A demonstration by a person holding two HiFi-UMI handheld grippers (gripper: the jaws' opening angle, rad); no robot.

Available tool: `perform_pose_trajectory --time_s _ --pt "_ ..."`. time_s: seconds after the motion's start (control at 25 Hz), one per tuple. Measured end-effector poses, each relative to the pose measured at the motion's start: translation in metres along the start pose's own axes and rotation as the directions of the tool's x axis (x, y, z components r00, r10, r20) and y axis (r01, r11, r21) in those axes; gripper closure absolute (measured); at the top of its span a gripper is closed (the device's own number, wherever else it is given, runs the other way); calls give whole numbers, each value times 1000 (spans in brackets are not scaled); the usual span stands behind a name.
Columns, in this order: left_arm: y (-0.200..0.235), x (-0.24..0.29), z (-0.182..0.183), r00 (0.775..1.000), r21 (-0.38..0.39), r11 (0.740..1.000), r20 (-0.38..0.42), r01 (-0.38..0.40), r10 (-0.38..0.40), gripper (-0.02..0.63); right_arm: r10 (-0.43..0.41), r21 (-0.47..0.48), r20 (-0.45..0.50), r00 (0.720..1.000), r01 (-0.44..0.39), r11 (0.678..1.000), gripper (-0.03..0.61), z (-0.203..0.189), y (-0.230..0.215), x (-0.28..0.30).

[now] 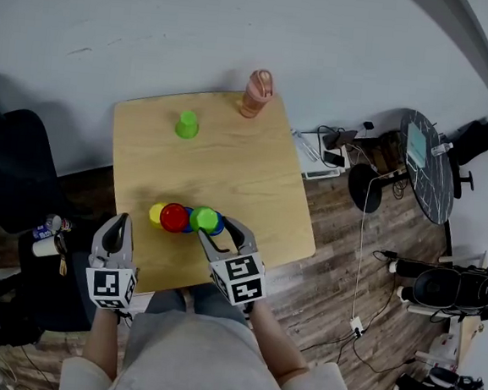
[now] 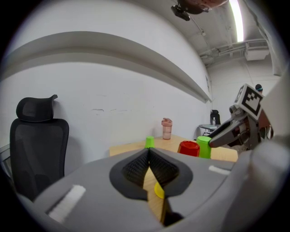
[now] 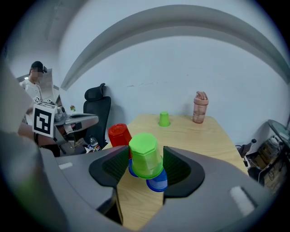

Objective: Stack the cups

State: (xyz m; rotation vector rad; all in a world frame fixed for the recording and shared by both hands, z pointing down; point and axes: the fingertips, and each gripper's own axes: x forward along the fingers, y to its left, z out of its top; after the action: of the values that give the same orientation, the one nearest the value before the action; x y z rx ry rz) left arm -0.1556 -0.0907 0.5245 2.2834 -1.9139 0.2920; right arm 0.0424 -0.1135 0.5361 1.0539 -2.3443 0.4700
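1. The left gripper (image 2: 148, 152) is hanging by the near left corner of the table (image 1: 246, 173), jaws pressed together on nothing.
2. The right gripper (image 3: 146, 159) is clamping the upturned green cup (image 3: 144, 149) with its jaws wide, a blue cup (image 3: 158, 181) showing beneath it.
3. Just left, the red cup (image 1: 174, 217) and yellow cup (image 1: 155, 214) are standing inverted.
4. Far back, a second green cup (image 1: 186, 125) and a pink bottle (image 1: 256, 93) are sitting well apart.
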Motion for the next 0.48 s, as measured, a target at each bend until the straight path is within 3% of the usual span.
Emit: perform_pose_trajectory --time_s 0.32,0.48 --pt "-12 6 5 999 -5 999 5 -47 48 555 83 39 123 989 -89 995 362 37 -21 -31" --pt "-14 7 8 996 -7 996 5 -92 92 555 89 -5 174 981 -90 996 364 67 -52 -28"
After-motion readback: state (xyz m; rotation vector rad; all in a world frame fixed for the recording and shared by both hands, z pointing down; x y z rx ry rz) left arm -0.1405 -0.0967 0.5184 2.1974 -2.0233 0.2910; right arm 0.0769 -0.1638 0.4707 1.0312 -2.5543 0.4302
